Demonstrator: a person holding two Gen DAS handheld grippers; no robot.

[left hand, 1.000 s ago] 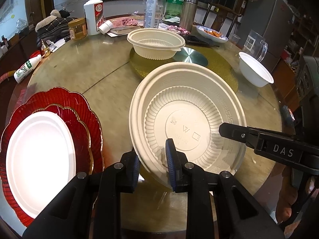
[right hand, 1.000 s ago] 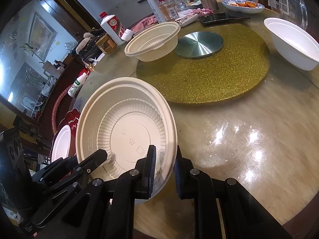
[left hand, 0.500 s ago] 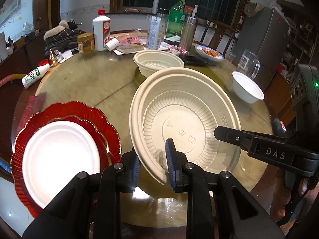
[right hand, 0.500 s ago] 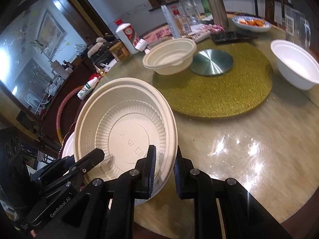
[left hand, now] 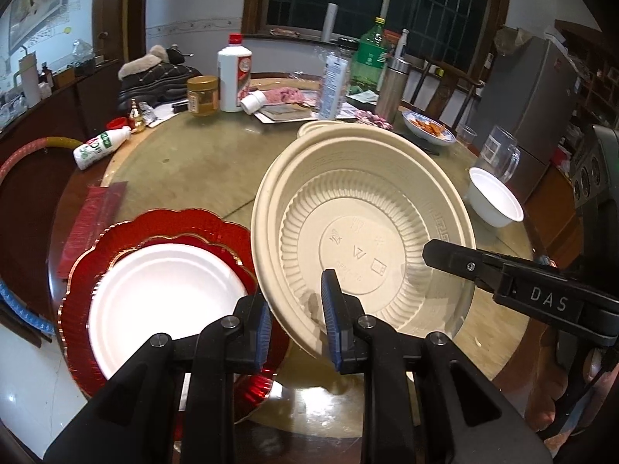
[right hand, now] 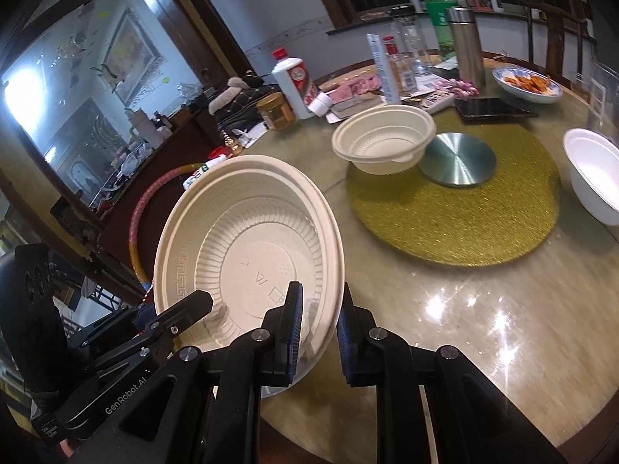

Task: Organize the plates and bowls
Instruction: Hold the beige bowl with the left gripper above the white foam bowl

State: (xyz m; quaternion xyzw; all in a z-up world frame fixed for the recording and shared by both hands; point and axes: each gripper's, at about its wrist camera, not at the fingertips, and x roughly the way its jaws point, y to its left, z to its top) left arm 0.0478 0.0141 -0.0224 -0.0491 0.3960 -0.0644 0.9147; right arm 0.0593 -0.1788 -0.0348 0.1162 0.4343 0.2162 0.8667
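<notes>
Between the gold mat point(right hand: 456, 216) and your near edge the surface point(right hand: 445, 309) lies bare, so you can pass there. To your left the red plates point(left hand: 216, 232) block the way; ahead stand the beige bowl point(right hand: 383, 143) and white bowl point(right hand: 592, 178).

Big beige bowl point(right hand: 247, 247) in right gripper point(right hand: 317, 332) jaws & left gripper point(right hand: 201, 305) jaws, tilted, above table point(right hand: 445, 309).
</notes>
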